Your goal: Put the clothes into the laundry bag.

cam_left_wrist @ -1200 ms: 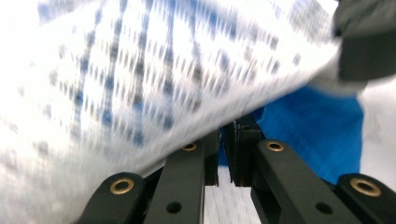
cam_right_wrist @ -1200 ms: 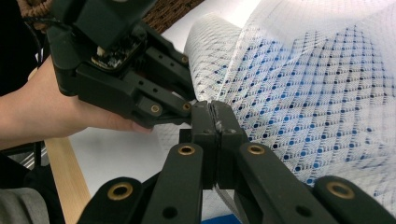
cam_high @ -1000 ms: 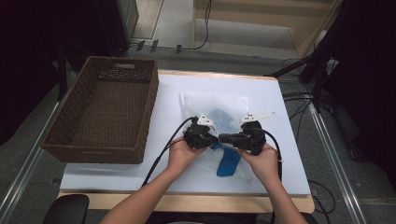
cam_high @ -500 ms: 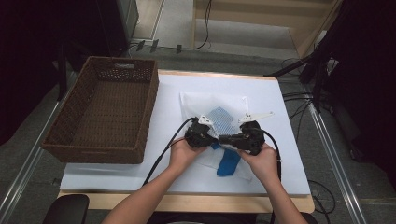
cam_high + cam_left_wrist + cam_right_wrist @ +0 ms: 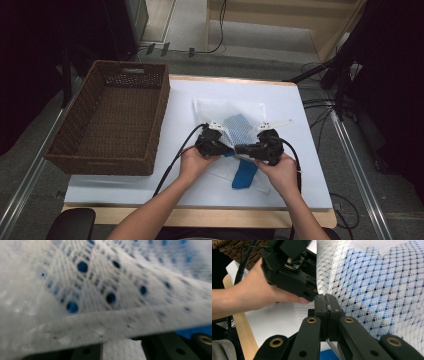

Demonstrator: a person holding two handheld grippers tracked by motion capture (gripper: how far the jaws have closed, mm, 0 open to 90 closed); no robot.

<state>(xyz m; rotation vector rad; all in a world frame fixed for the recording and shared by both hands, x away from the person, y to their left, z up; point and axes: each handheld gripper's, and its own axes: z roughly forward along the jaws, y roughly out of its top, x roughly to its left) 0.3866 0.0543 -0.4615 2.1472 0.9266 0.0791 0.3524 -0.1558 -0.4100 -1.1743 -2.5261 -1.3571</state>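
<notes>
Right gripper [image 5: 326,298] jaws pinched white mesh bag [image 5: 240,127] edge. Left gripper [image 5: 214,141] jaws just been opening, mesh between them, grip unclear. Blue cloth [image 5: 244,174] half inside bag on tabletop [image 5: 180,100].

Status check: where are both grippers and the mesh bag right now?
Right gripper shut on mesh bag edge. Left gripper at bag, jaws just opening. Blue cloth partly inside. Nothing in the way.

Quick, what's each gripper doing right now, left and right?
Left gripper: jaws have just been opening, at the white mesh bag; whether it grips cannot be told.
Right gripper: closed, pinching the mesh bag's edge.
</notes>
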